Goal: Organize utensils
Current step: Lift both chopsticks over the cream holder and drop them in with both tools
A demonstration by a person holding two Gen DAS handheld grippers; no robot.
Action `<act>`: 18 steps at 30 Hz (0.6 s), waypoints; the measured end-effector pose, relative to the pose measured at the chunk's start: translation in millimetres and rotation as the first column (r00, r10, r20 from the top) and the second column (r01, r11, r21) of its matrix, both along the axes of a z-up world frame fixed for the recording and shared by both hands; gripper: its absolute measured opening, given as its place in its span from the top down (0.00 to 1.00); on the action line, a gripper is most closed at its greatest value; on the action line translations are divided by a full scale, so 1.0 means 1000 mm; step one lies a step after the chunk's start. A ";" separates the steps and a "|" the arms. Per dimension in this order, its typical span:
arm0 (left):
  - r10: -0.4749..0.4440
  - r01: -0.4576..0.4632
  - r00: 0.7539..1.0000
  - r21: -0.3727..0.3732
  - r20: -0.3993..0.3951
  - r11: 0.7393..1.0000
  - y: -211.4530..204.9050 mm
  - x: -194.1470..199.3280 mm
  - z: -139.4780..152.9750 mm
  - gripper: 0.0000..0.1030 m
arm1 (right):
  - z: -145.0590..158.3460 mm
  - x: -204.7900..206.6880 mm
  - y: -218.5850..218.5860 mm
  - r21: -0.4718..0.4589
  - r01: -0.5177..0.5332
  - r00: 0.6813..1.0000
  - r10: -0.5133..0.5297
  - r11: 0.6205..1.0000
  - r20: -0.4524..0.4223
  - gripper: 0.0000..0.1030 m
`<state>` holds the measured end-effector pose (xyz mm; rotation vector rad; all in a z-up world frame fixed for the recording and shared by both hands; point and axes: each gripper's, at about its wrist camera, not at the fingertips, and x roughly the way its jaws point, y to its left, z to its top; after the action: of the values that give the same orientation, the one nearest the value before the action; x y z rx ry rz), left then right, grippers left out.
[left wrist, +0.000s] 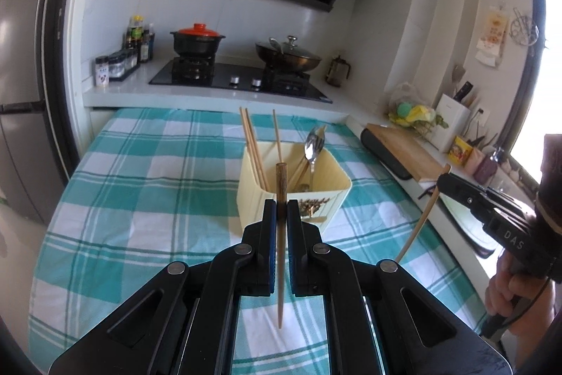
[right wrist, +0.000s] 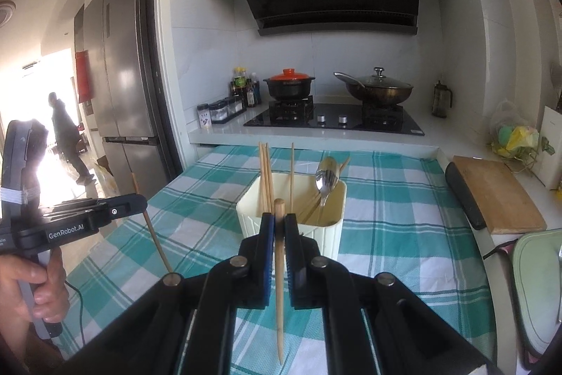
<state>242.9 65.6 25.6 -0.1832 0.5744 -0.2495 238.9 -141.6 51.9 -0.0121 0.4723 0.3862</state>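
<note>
A cream utensil holder [left wrist: 298, 195] [right wrist: 291, 220] stands on the teal checked tablecloth, holding several wooden chopsticks [left wrist: 253, 150] [right wrist: 266, 178] and metal spoons [left wrist: 312, 143] [right wrist: 325, 180]. My left gripper [left wrist: 281, 209] is shut on a dark-tipped wooden chopstick [left wrist: 280, 255], held upright just in front of the holder; it also shows at the left of the right wrist view [right wrist: 140, 202]. My right gripper [right wrist: 279, 224] is shut on a light wooden chopstick [right wrist: 279, 287], upright just before the holder; it shows at the right of the left wrist view [left wrist: 443, 180].
Behind the table is a counter with a gas hob [right wrist: 333, 120], a black pot with a red lid [right wrist: 288, 83] and a lidded wok [right wrist: 377, 88]. A cutting board [right wrist: 495, 195] lies at the right. A fridge [right wrist: 123, 76] stands at the left.
</note>
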 end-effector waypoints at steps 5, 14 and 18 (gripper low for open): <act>-0.007 0.008 0.999 -0.010 0.042 1.000 0.002 0.011 0.027 0.97 | 0.023 0.013 -0.006 0.001 0.020 0.999 -0.020 1.000 0.043 0.94; 0.014 -0.014 0.987 0.000 0.163 1.000 -0.001 0.056 0.087 0.97 | 0.086 0.071 -0.006 0.046 0.043 0.987 -0.050 0.998 0.151 0.94; 0.029 -0.028 0.985 -0.009 0.168 1.000 -0.004 0.088 0.091 0.97 | 0.099 0.100 0.002 0.049 0.063 0.975 -0.072 0.997 0.210 0.94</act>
<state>330.6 61.6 117.0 -0.1751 0.4029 -0.2370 338.8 -139.5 151.3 0.0037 0.2536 0.3237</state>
